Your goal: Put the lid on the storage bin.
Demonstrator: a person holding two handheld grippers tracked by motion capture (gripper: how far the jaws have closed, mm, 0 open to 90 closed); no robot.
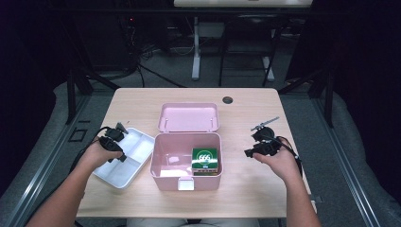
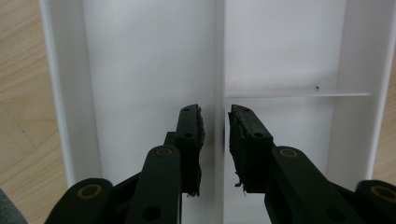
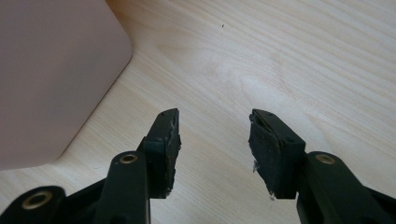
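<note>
White divided tray (image 1: 126,163) lies on the table (image 1: 246,101) at the near left, just left of the open pink box (image 1: 163,175), whose lid (image 1: 188,117) lies behind it. Left gripper (image 2: 215,133) is down in the tray, its fingers (image 2: 190,140) narrowed to either side of the upright divider wall (image 2: 219,60) between two compartments; the pads stand very close to the wall, but whether they press on it I cannot tell. Right gripper (image 3: 215,140) sits over bare table to the right of the box, its fingers (image 3: 273,149) about half apart with nothing between them. A green packet (image 1: 204,157) stands inside the box at its right side.
</note>
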